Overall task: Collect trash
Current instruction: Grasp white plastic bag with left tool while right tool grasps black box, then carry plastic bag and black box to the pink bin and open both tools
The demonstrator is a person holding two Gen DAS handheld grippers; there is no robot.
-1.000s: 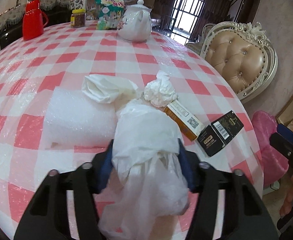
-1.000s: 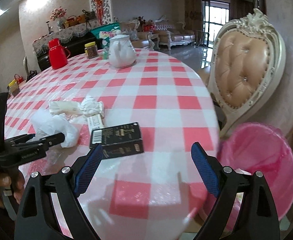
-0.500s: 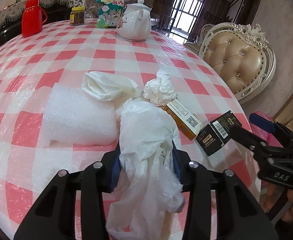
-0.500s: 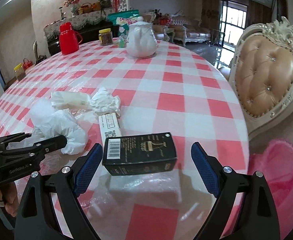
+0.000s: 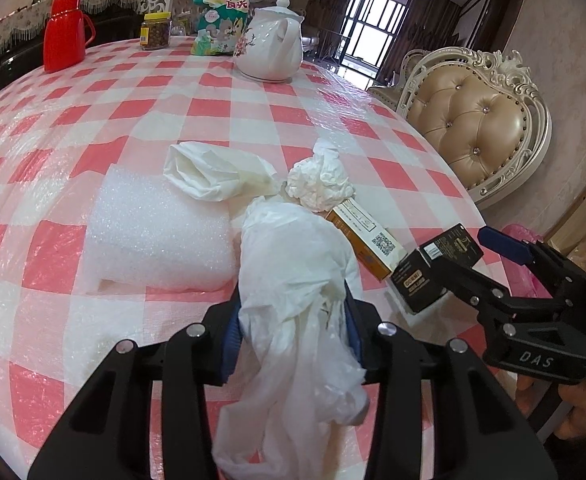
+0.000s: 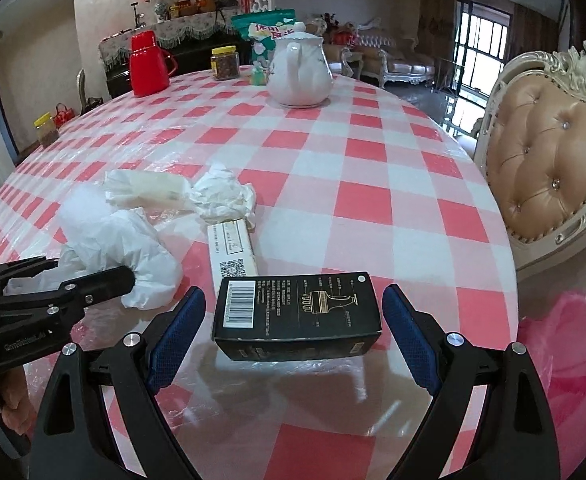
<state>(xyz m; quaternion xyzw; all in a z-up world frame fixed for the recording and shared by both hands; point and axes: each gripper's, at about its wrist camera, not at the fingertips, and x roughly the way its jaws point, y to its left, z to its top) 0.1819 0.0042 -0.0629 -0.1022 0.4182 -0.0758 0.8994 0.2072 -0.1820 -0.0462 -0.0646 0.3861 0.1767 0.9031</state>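
Left gripper [image 5: 293, 320] pinching white plastic bag [image 5: 297, 272], right gripper [image 6: 293, 320] spread either side of black box [image 6: 299, 314], near table [image 6: 373, 200] edge.

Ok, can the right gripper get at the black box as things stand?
Probably yes: the right gripper is open, its fingers either side of the black box and apart from it, with nothing between.

White teapot [image 6: 299, 70], red flask [image 6: 148, 63], nut jar [image 6: 224, 63], green snack bag [image 5: 216, 23]; tufted chair [image 6: 549, 168] beside checked table [image 6: 373, 168]
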